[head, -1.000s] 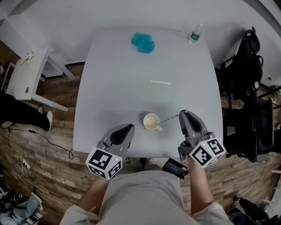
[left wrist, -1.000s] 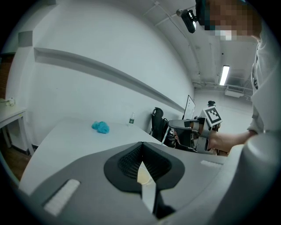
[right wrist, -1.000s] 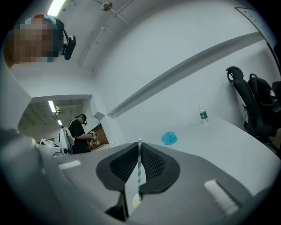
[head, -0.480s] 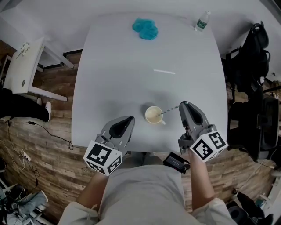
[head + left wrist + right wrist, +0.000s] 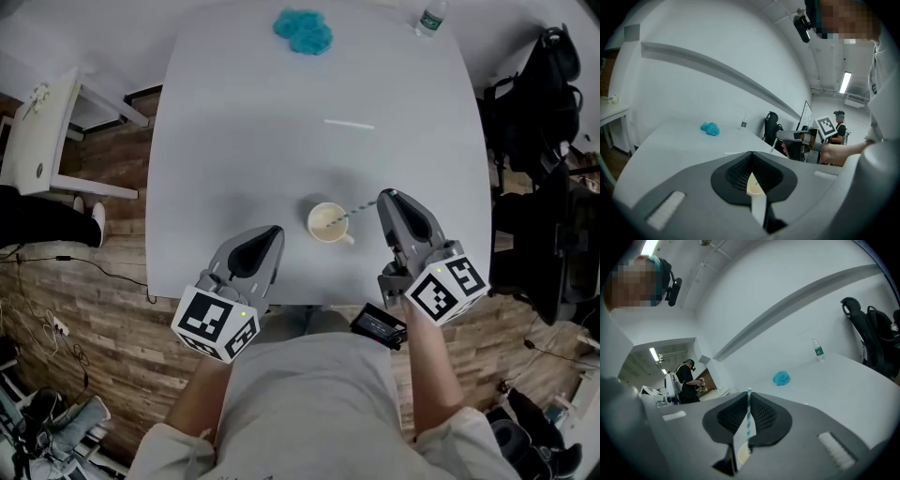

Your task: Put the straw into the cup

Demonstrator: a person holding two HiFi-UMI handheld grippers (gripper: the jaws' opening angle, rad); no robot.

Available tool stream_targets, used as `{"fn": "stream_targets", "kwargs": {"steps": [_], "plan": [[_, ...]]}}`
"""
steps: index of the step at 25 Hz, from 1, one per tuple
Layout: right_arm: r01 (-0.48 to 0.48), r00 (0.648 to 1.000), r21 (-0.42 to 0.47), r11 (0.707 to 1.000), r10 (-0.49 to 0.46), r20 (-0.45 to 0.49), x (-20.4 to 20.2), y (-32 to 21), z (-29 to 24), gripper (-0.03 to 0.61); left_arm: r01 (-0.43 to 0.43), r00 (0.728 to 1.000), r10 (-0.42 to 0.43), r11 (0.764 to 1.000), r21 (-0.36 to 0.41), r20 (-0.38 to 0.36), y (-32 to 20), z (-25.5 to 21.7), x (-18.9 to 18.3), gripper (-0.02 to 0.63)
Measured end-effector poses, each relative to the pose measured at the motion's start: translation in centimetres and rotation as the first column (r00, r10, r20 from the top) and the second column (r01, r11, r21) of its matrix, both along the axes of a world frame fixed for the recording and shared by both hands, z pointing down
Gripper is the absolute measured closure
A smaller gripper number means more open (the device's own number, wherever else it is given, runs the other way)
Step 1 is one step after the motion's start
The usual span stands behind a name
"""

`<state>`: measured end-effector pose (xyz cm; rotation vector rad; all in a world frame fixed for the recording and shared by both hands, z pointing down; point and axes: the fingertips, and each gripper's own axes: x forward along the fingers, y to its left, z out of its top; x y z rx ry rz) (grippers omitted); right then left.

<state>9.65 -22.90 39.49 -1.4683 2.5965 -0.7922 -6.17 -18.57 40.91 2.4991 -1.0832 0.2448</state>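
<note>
Head view puts my right hand-held gripper (image 5: pixel 385 196) just right of the cup (image 5: pixel 326 223). It is clamped on the striped straw (image 5: pixel 360 208), which slants down from the jaws toward the cup's rim. The straw's lower end looks to lie just over the mouth, though I cannot be sure it is inside. In the right gripper view the pads press on the straw, with the cup pale below them. My left hand-held gripper (image 5: pixel 274 232) hangs near the cup's left side, jaws together on nothing and apart from the cup.

My worry is the shallow slant. If I push along it, the tip could catch the rim or the inner wall and shove the cup, since nothing steadies it. The cup also stands toward the near edge of the tabletop (image 5: pixel 234 141). If I let go now, most of the straw would hang outside the rim, so I judge it could lever out and fall.

Compared with 1 second ago, the straw's end then stopped at the rim on the handle side, and now it reaches slightly further over the mouth. My right hand-held gripper is a little nearer the cup, and both grips are unchanged. The other straw (image 5: pixel 349 124), blue cloth (image 5: pixel 303 30) and bottle (image 5: pixel 431 19) lie as they did.
</note>
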Motion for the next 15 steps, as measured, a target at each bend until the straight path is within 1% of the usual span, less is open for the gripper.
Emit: {"fn": "stream_targets", "kwargs": {"steps": [7,15], "plan": [[-0.001,1.0,-0.022,1.0,0.002,0.006,-0.2,-0.3,1.3,0.552,-0.017,1.0,0.017,0.999,-0.028,0.006,0.3,1.3,0.5,0.595],[0.007,1.0,-0.05,0.999,-0.007,0.012,-0.5,-0.4,3.1,0.552,-0.013,1.0,0.013,0.999,-0.038,0.008,-0.1,1.8,0.8,0.595]]}}
